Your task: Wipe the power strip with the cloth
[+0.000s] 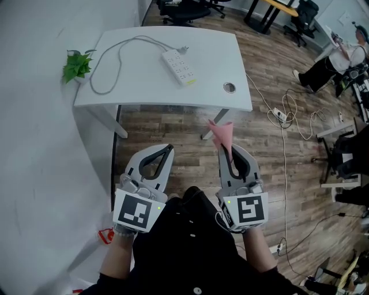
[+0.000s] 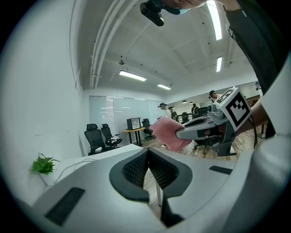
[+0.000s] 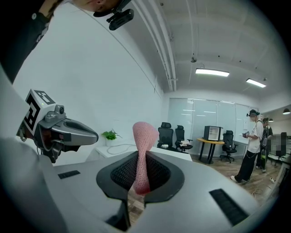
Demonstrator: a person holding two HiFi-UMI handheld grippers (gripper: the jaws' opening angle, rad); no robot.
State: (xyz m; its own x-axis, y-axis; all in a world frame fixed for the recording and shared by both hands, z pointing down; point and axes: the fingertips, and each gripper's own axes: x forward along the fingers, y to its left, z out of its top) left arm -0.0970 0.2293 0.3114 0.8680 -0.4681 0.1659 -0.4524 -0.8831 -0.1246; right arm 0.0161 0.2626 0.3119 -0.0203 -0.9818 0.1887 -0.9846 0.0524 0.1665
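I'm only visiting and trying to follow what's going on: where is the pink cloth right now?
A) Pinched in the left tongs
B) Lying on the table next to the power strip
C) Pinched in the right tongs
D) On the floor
C: the pink cloth sticks up from between the closed right tongs, while the left tongs are shut on nothing.

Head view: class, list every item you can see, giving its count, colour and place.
table: one, white, upper centre
power strip: one, white, on the table, right of middle
cable: one, pale grey, looped over the table's left half
plant: one, green, table's left corner
cloth: one, pink, pinched in the right tongs
office chairs: several, black, far background
left tongs: one, grey, shut, empty, lower left
right tongs: one, grey, shut on the cloth, lower right
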